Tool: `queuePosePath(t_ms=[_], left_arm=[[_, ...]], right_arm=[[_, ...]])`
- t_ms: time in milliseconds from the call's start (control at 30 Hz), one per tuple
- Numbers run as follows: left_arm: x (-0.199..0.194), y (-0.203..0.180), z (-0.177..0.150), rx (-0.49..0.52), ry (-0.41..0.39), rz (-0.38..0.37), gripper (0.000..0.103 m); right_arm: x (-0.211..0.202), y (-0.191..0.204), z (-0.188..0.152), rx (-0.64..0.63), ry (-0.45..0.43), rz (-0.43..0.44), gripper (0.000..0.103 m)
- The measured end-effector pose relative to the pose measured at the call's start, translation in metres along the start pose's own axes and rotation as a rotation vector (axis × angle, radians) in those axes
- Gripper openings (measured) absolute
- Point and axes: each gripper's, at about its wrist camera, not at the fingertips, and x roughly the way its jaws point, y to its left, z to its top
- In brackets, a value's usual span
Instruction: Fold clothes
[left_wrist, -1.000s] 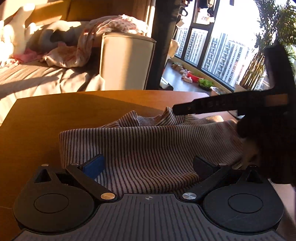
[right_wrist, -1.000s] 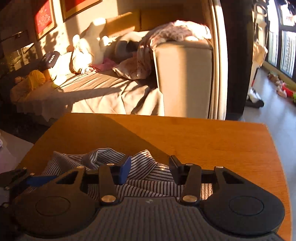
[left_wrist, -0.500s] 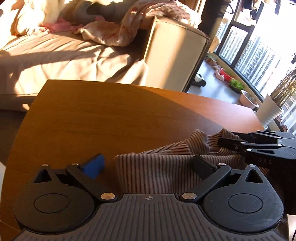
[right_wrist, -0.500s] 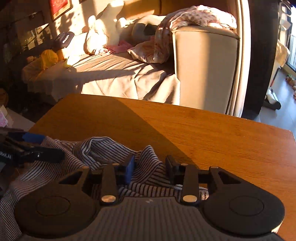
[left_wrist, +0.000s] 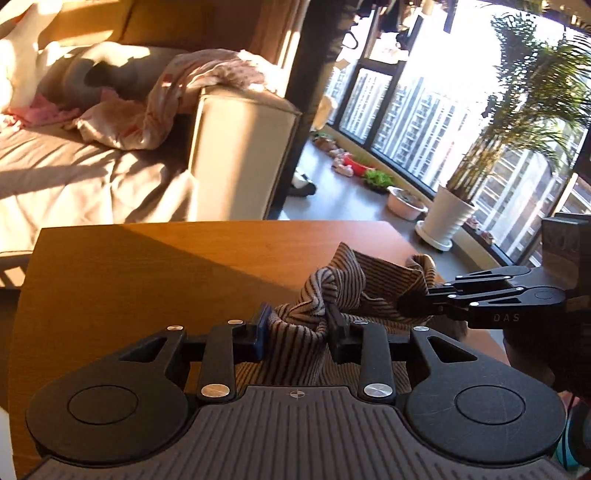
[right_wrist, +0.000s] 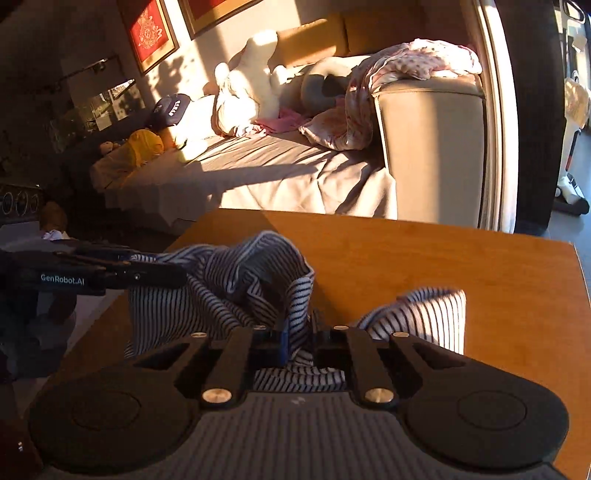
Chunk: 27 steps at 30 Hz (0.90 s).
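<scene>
my left gripper (left_wrist: 295, 334) is closing on the striped shirt (left_wrist: 354, 284) bunched over the table (left_wrist: 147, 266), right gripper (right_wrist: 297, 334) clamped tight on it, so thin folds might slip out mid-lift.

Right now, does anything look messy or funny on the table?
Yes. The striped shirt is bunched in a crumpled heap, not flat, pinched between both grippers' jaws above the wooden table. Behind, a pink blanket hangs sloppily over the sofa arm.
</scene>
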Motion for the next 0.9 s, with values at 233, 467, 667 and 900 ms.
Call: queuePosePath(t_ms=[233, 467, 667, 900], left_arm=[[-0.041, -0.030, -0.058, 0.112, 0.056, -0.088, 0.041], [-0.055, -0.033, -0.086, 0.134, 0.123, -0.089, 0.057], [-0.061, -0.029, -0.089, 0.082, 0.133, -0.011, 0.088], [-0.062, -0.029, -0.090, 0.054, 0.137, 0.013, 0.088]], right_arm=[[-0.044, 0.024, -0.083, 0.090, 0.049, 0.007, 0.011], [-0.072, 0.040, -0.111, 0.056, 0.033, -0.023, 0.018], [-0.133, 0.038, -0.083, 0.063, -0.168, -0.034, 0.053], [-0.092, 0.013, -0.096, 0.077, -0.046, -0.231, 0.058]])
